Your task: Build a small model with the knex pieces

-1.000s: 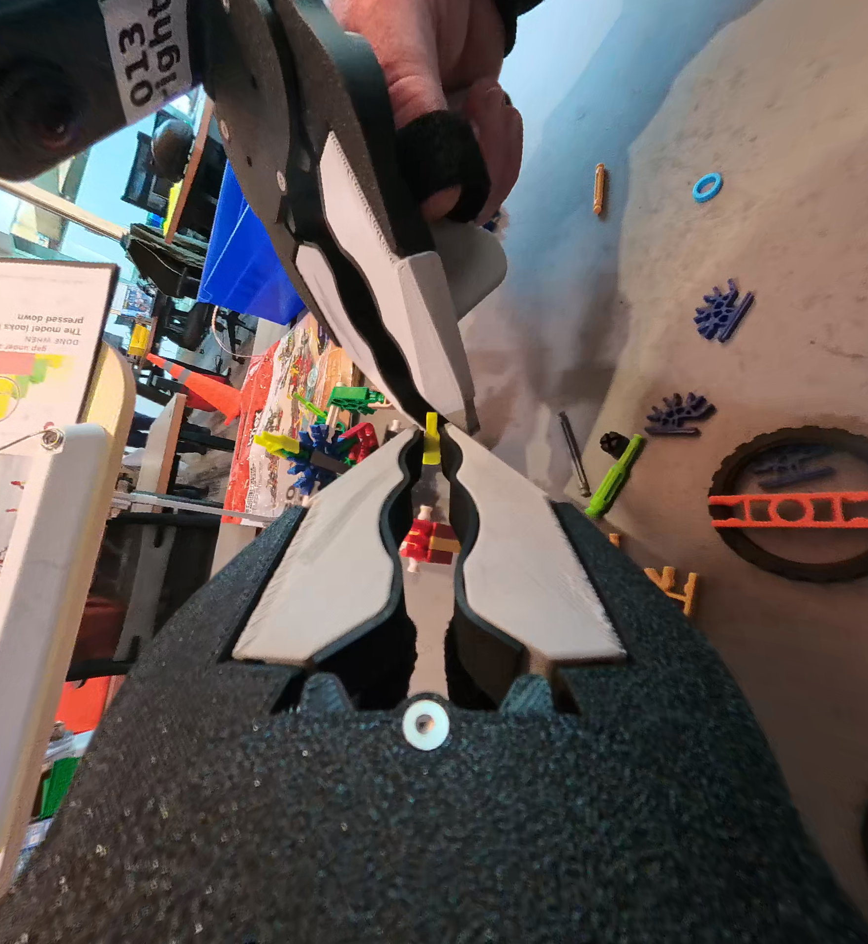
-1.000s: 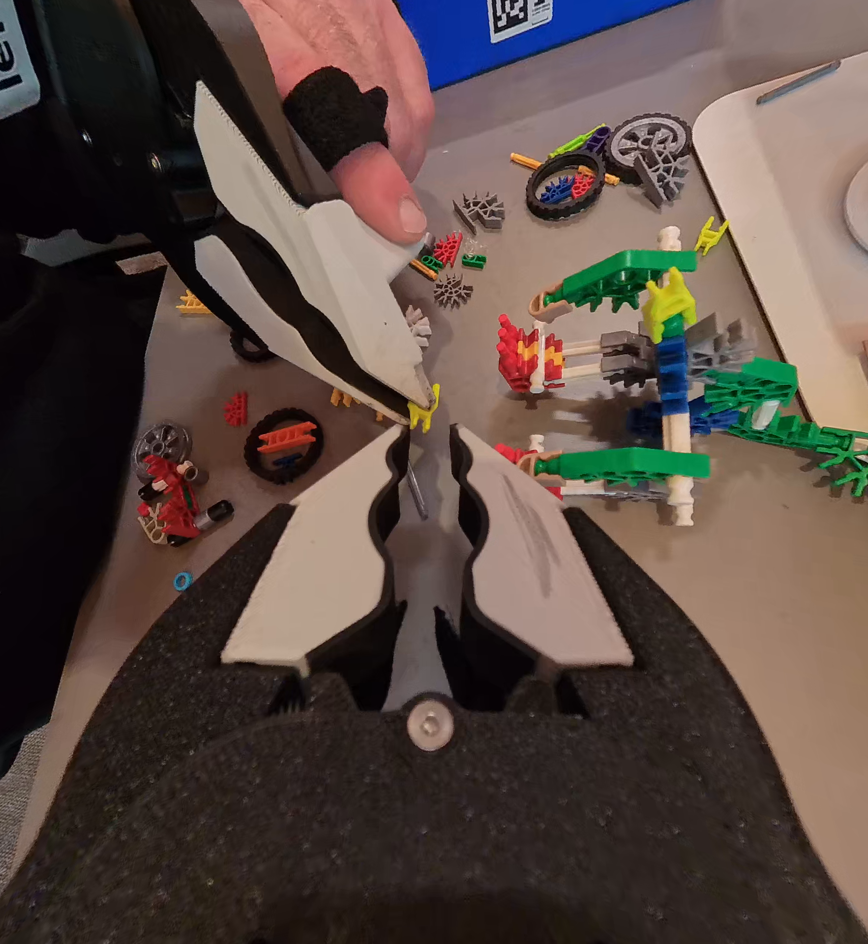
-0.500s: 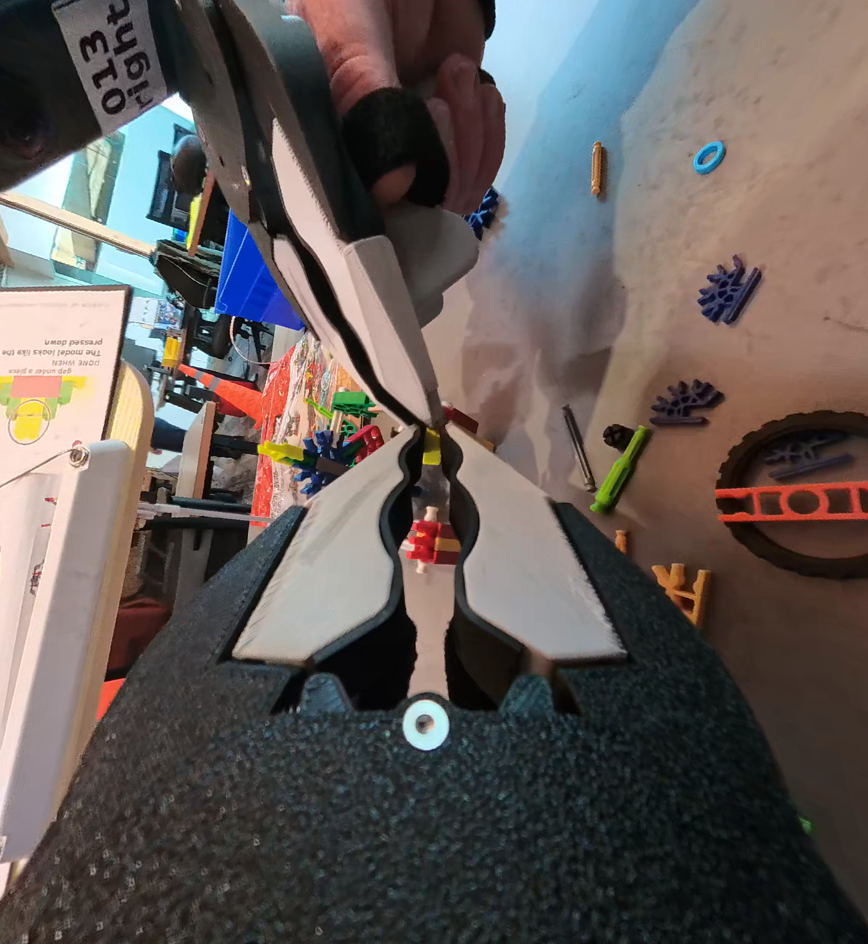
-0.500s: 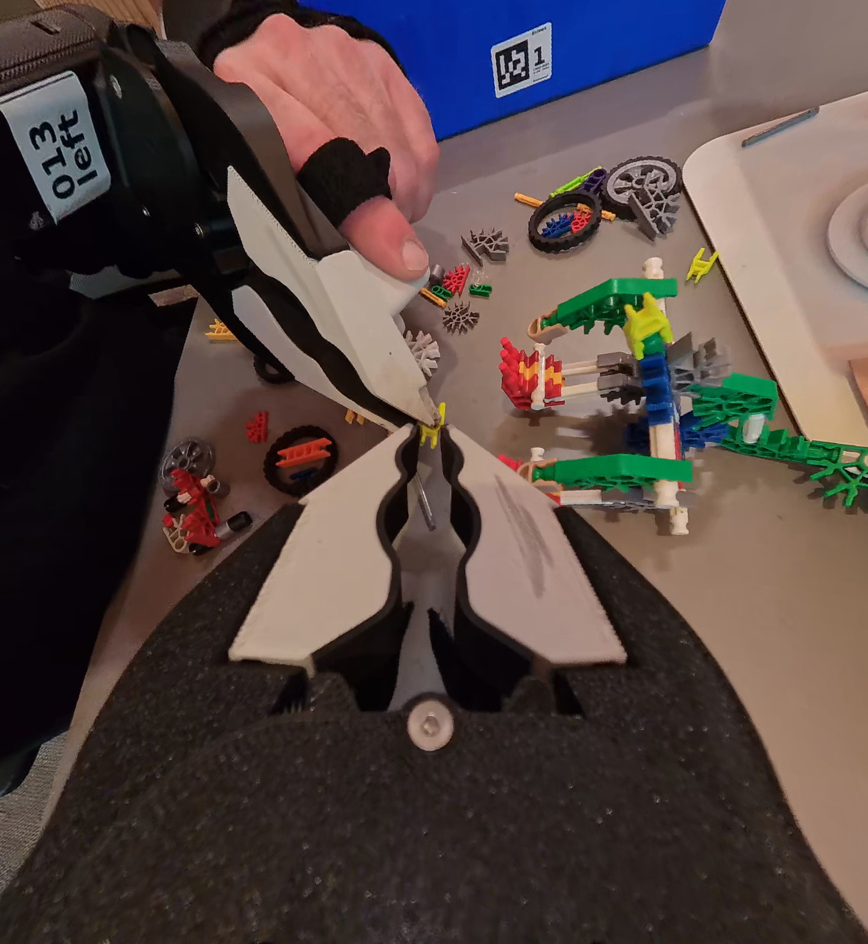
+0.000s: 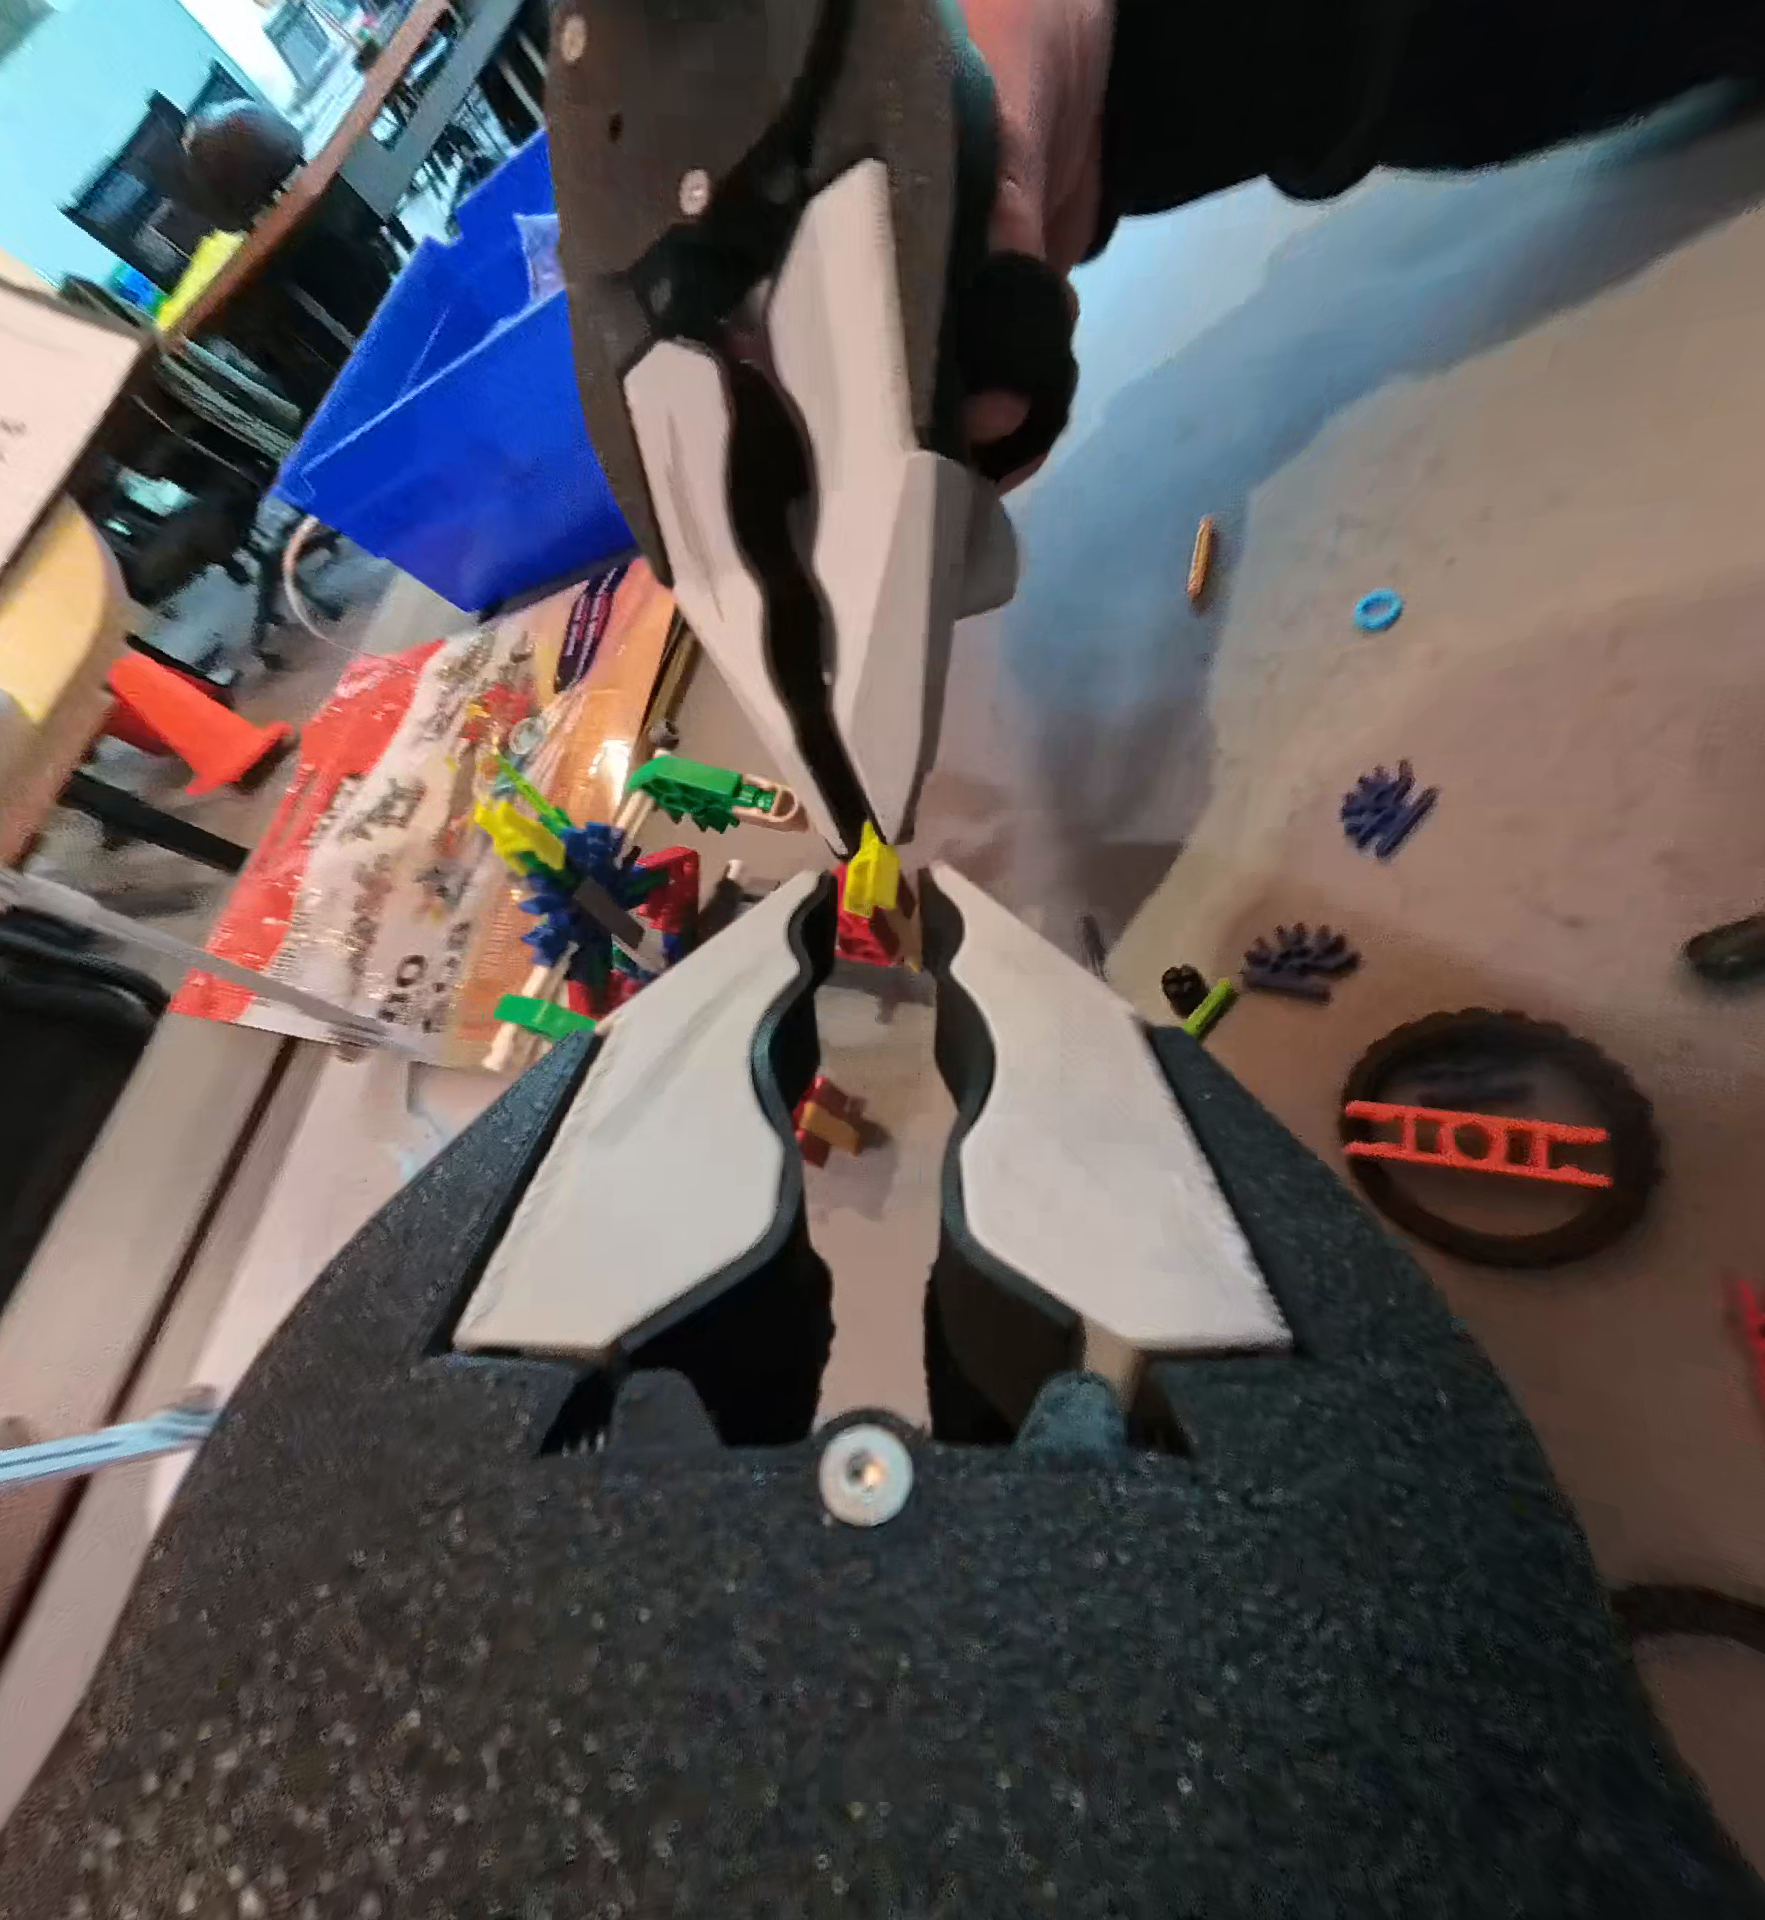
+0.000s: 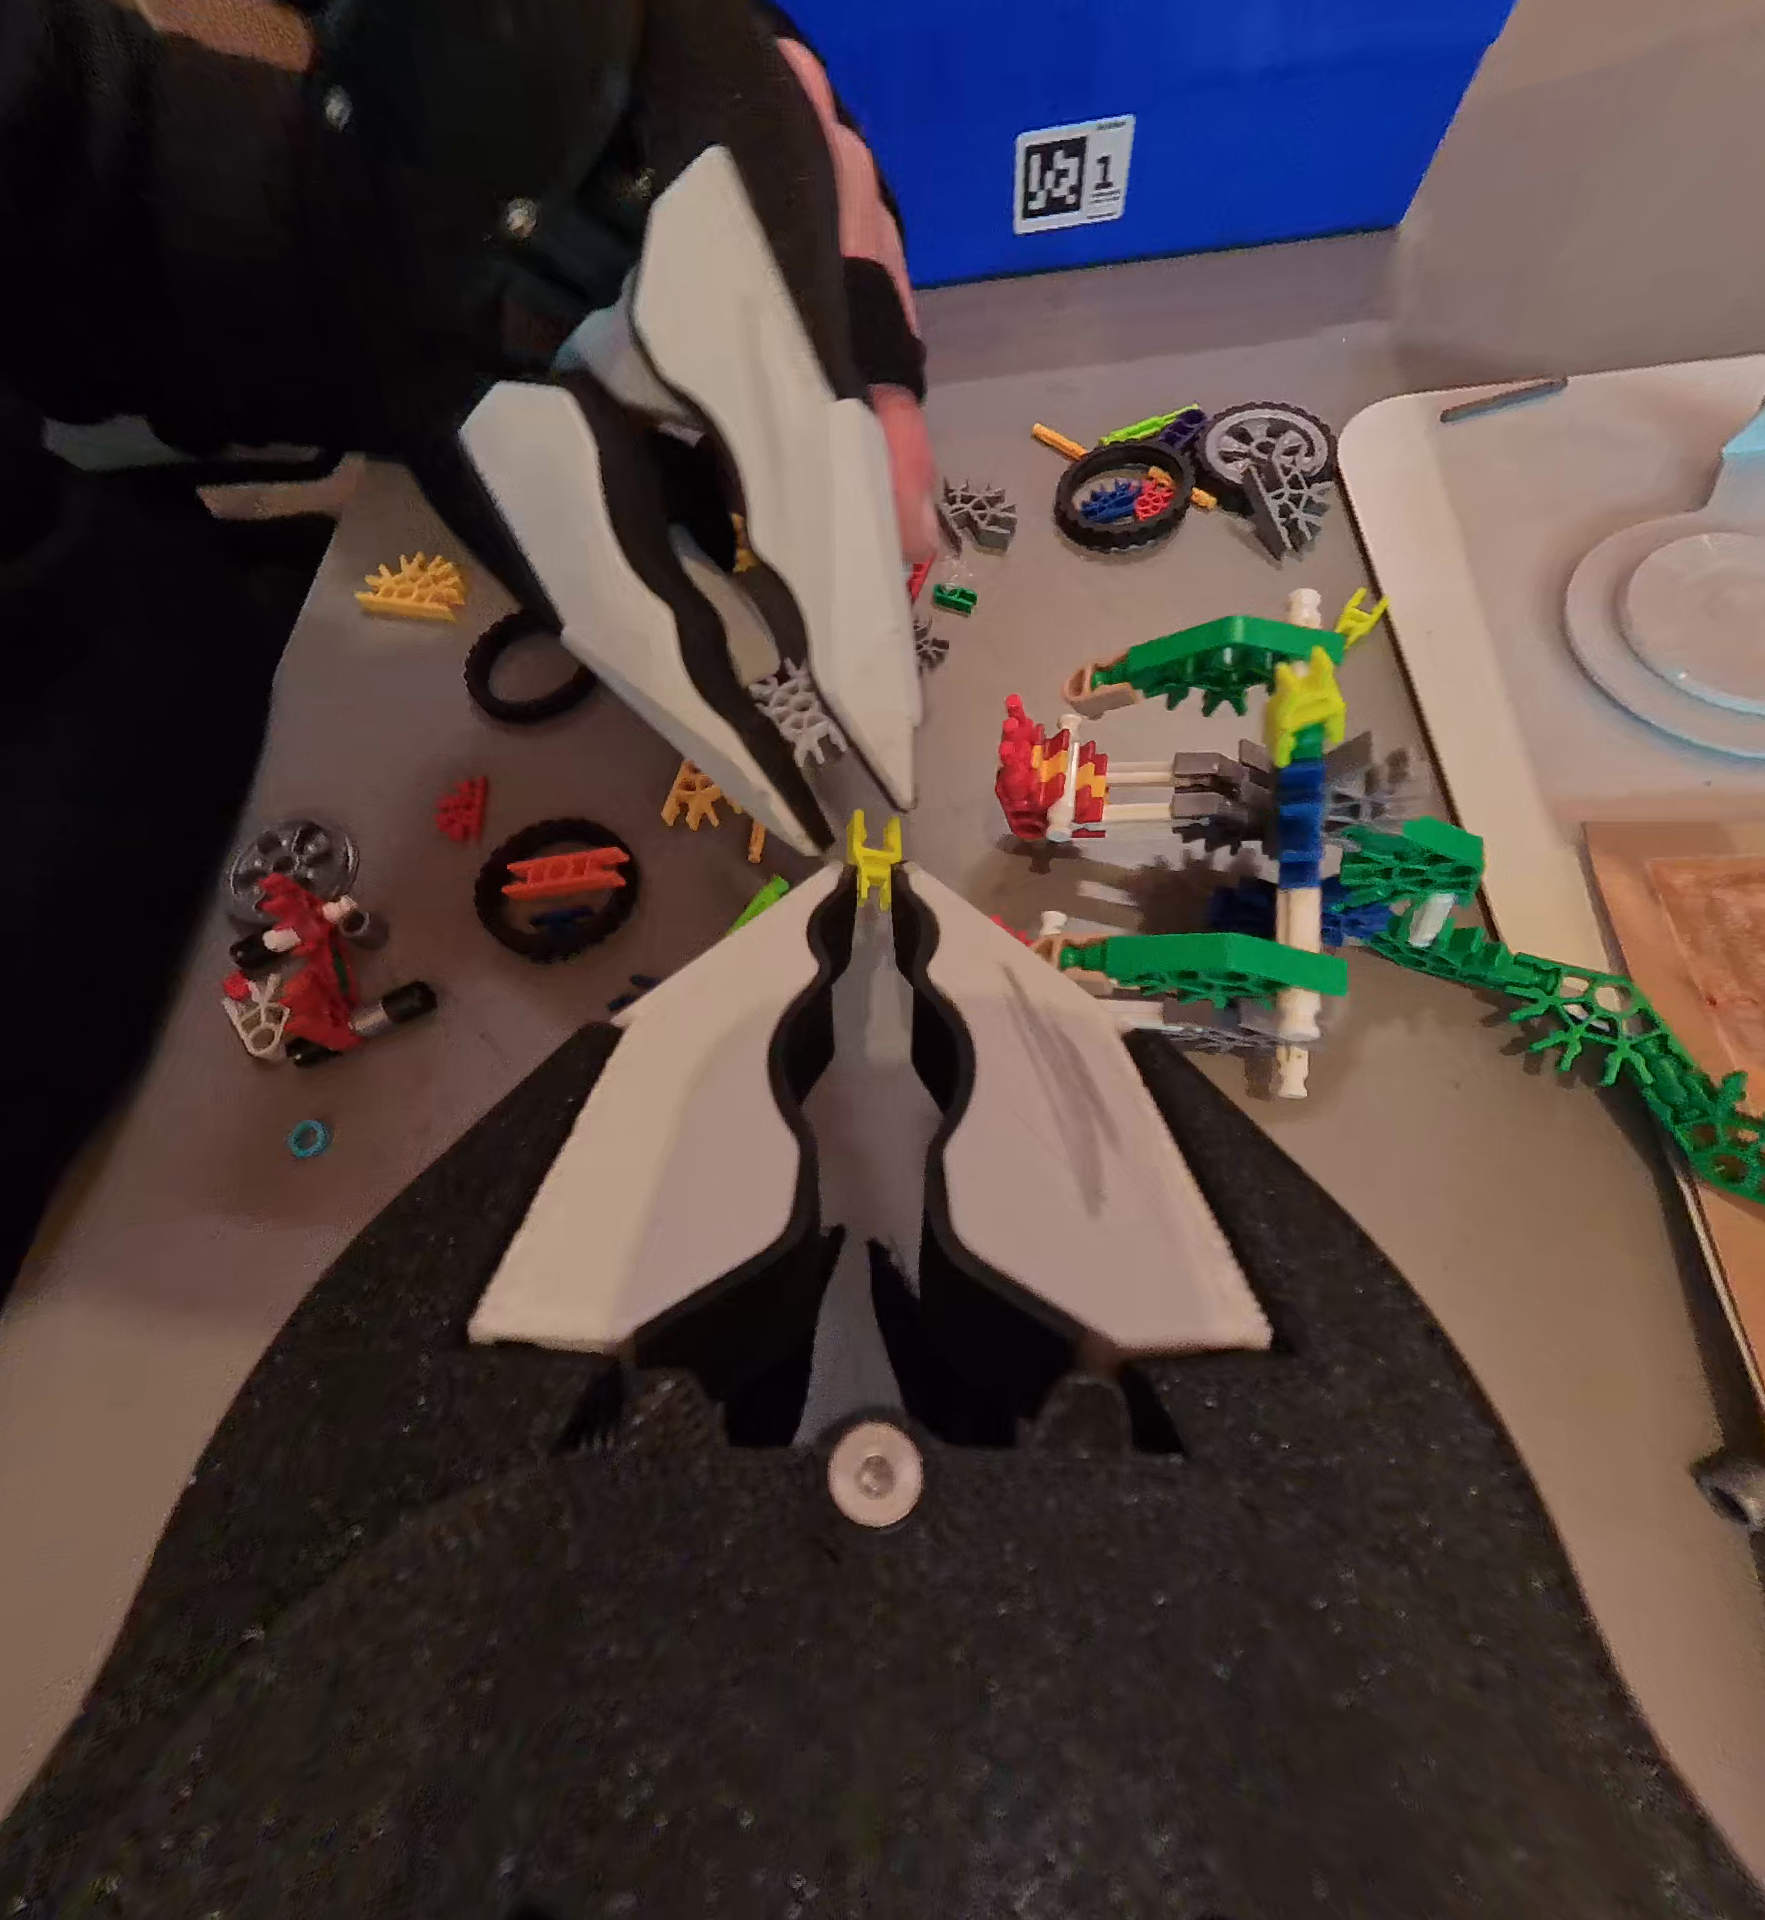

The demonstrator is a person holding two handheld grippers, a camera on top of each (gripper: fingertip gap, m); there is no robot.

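Note:
A small yellow connector (image 6: 873, 857) sits between the tips of my right gripper (image 6: 873, 881), which is shut on it above the grey table (image 6: 1429, 1247). My left gripper (image 6: 857, 826) comes in from the upper left with its tips just apart on either side of the connector's top. In the left wrist view the left gripper (image 5: 875, 883) stands open around the yellow connector (image 5: 873, 878), and the right gripper (image 5: 862, 831) reaches down from above, pinching it.
A built model of green, blue, yellow and red pieces (image 6: 1273, 831) stands right of the grippers, trailing a green chain (image 6: 1584, 1018). Loose parts lie left: a black tyre with an orange piece (image 6: 556, 888) and a red assembly (image 6: 306, 966). A blue bin (image 6: 1221, 83) stands behind.
The left gripper, which was shut on the yellow connector, has opened. The right gripper has moved in and shut on it. Both grippers have turned and the views have shifted.

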